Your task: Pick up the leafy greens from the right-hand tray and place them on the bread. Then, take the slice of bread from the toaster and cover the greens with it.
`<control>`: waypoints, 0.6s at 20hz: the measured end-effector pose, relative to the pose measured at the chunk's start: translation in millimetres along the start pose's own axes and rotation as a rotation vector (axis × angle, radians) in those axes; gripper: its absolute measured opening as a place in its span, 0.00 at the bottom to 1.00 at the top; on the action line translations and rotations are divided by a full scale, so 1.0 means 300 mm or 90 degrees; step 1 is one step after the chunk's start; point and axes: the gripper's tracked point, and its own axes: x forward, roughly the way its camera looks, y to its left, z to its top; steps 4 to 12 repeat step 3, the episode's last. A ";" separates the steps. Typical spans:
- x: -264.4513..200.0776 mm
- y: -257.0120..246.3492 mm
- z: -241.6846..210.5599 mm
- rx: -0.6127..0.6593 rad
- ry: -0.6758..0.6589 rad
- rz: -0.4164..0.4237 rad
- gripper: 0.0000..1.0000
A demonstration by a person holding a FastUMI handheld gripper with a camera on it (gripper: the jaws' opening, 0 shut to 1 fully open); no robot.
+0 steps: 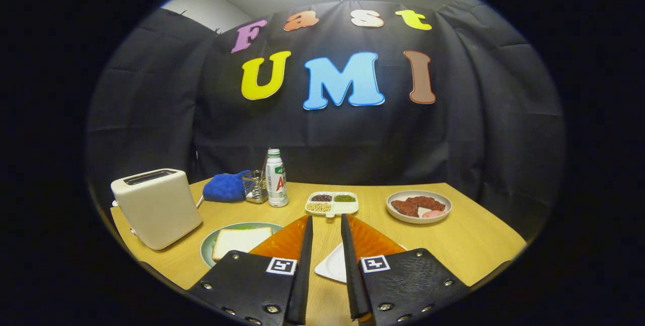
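My gripper (326, 217) is open above the near side of the wooden table (468, 245), with an empty gap between its fingers (302, 260). A slice of white bread (241, 241) lies on a green plate (209, 245) just left of the left finger. Further left stands a cream toaster (156, 207) with a dark slot on top; I cannot see what is inside the slot. A white tray (331, 266) shows between the fingers and runs under the right finger, which hides what lies on it.
Beyond the fingertips sits a white divided dish (331, 203) of beans and grains. A plate of red meat (418, 206) is at the back right. A white bottle (276, 177), a glass holder (256, 186) and a blue cloth (224, 188) stand behind the toaster.
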 end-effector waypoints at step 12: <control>-0.051 -0.090 0.070 -0.036 -0.061 0.031 0.32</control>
